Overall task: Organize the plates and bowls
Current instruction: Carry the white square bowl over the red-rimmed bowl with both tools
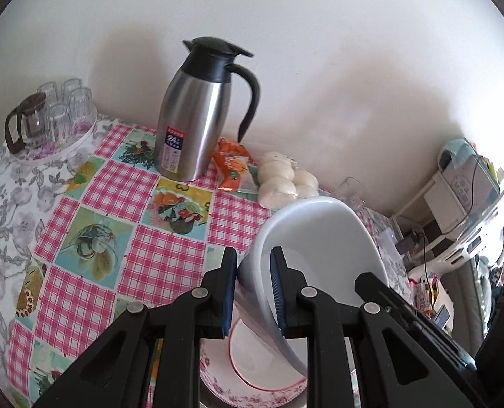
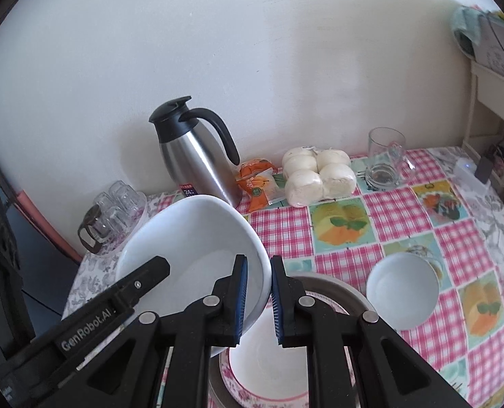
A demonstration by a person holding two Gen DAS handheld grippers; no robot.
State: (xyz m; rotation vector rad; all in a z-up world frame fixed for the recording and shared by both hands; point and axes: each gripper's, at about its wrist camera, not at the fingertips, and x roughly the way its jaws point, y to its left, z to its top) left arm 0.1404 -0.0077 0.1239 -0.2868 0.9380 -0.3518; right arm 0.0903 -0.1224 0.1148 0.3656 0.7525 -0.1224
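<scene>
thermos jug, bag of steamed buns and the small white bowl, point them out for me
thermos jug [image 2: 197, 166], right wrist view, on its steel body
bag of steamed buns [image 2: 320, 176], right wrist view, middle of the pack
small white bowl [image 2: 401, 292], right wrist view, inside of the bowl

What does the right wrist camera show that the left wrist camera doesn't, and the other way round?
Only the right wrist view shows the small white bowl sitting alone on the tablecloth, and the grey metal basin rim under the stacked plates.

Only the left wrist view shows the right edge of the table with white shelves beyond it.

Both show the large white bowl gripped on opposite rims by the left hand-held gripper and right hand-held gripper, the steel jug, buns, the flowered plate and the upturned glasses.
</scene>
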